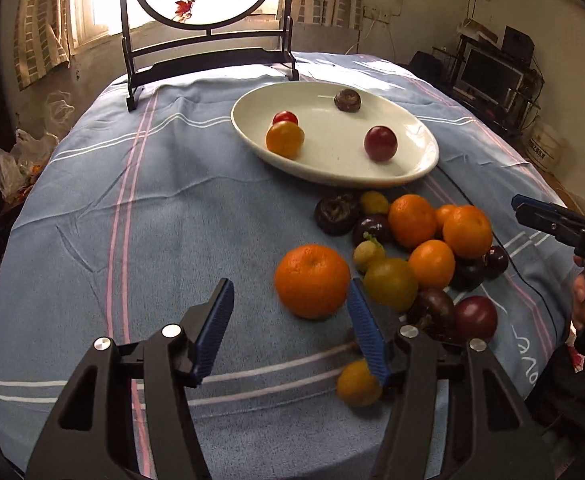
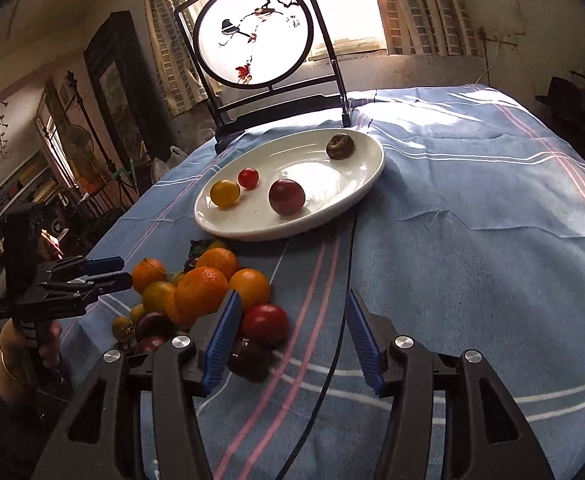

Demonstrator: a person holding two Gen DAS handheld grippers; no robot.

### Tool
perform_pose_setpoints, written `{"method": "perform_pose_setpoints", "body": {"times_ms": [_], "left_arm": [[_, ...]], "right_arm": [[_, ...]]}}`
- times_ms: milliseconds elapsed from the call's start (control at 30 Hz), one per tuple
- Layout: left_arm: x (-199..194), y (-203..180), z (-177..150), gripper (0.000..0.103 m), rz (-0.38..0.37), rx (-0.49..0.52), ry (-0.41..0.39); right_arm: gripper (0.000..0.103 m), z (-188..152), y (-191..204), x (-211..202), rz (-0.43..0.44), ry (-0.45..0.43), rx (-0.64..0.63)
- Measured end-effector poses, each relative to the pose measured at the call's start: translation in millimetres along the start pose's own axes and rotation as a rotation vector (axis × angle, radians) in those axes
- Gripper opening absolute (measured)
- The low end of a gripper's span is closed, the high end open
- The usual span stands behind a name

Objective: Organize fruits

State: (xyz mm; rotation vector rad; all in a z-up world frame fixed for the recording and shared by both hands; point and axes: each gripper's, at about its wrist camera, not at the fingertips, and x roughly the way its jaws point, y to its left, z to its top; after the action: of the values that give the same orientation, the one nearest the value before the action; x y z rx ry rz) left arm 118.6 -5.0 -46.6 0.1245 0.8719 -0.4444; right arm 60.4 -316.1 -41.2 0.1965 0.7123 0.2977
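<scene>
A white oval plate [image 1: 332, 160] [image 2: 320, 184] holds a small red tomato [image 1: 285, 117], a yellow-orange fruit [image 1: 284, 139], a dark red plum [image 1: 380, 143] and a brown wrinkled fruit [image 1: 347, 100]. In front of it on the blue cloth lies a heap of oranges, yellow-green fruits and dark plums [image 1: 420, 248] [image 2: 200, 292]. My left gripper [image 1: 290, 286] is open, and a big orange [image 1: 312, 280] sits just beyond its tips, untouched. A small yellow fruit [image 1: 356, 384] lies under its right finger. My right gripper [image 2: 292, 296] is open at the heap's right side, with a red tomato [image 2: 264, 324] beside its left finger.
A dark-framed round screen [image 1: 208, 60] [image 2: 268, 92] stands at the table's far edge. A black cable [image 2: 332, 360] runs across the striped cloth under my right gripper. Bare cloth stretches left of the heap and right of the plate. A hand holds each gripper's handle.
</scene>
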Motion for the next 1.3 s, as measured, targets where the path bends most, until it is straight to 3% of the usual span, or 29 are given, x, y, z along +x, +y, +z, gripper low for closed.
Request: {"method": "perform_pose_setpoints", "body": {"times_ms": [233,367,400,500,833,1033,1100,1300], "left_arm": [[20,-1,8,0.052,-0.072,-0.031,-0.001],[28,-6,14,0.052,-0.073,-0.018,0.016],[28,-4,13,0.047,-0.084,-0.03,0.018],[22,-5,9,0.044,-0.043,-0.025,-0.008],[8,9,3,0.044,-0.058,-0.097,-0.066],[8,8,3,0.044,-0.051,-0.092,-0.071],[8,9,3,0.044,-0.05,-0.097,-0.071],[3,10,3,0.044,-0.058,-0.105,-0.094]], "right_arm": [[0.054,-11,17,-6,0.005,0.027,-0.048],[0.054,-9,33,-7,0.019,0.029,-0.102],[0.054,-9,37,-6,0.021,0.029,-0.112],[0.054,-9,46,-3,0.038,0.035,-0.132],[0.054,4,71,18,0.013,0.061,-0.207],[0.053,8,78,45,-0.027,0.11,-0.228],[0.043,6,79,46,-0.028,0.098,-0.237],[0.042,10,67,21,0.019,0.019,-0.174]]}}
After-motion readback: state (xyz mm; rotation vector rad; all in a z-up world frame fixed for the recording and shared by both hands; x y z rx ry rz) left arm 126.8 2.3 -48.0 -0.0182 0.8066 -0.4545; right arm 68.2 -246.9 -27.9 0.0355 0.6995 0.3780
